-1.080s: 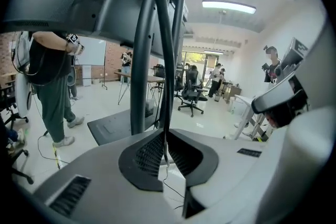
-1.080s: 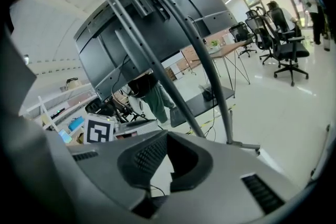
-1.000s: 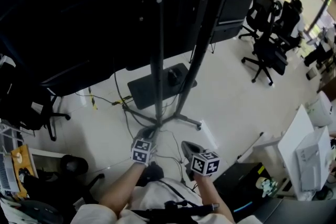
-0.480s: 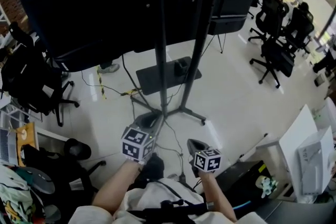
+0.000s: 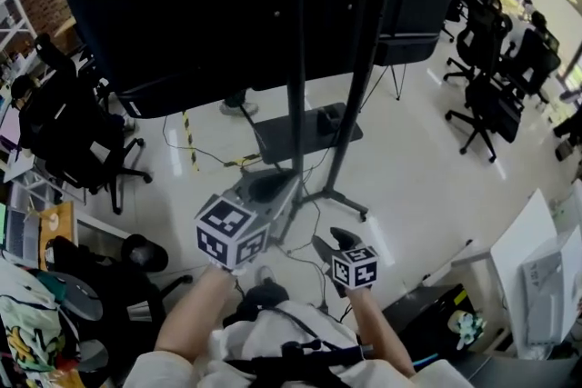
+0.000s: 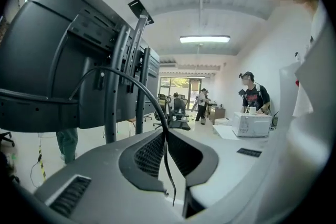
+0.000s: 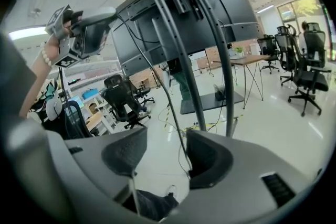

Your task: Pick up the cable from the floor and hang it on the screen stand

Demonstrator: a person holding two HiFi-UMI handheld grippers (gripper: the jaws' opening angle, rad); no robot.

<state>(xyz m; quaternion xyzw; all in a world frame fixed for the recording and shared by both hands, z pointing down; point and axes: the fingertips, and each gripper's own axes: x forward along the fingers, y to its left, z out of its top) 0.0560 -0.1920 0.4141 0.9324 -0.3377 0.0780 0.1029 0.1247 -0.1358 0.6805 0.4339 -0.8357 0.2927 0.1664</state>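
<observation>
L hand-held gripper (image 6: 165, 136) clamped on cable (image 6: 160, 115), screen stand (image 6: 110, 113) just ahead-left. R hand-held gripper (image 7: 163, 149) jaws just opened, apart; cable runs loose between, near R jaw.

A thin black cable (image 6: 150, 101) is pinched in the closed jaws of the left gripper (image 6: 167, 134). From there it arches up and ahead to the black twin-pole screen stand (image 5: 296, 104). Lower down, it hangs between the just-opened jaws of the right gripper (image 7: 168, 152).
</observation>
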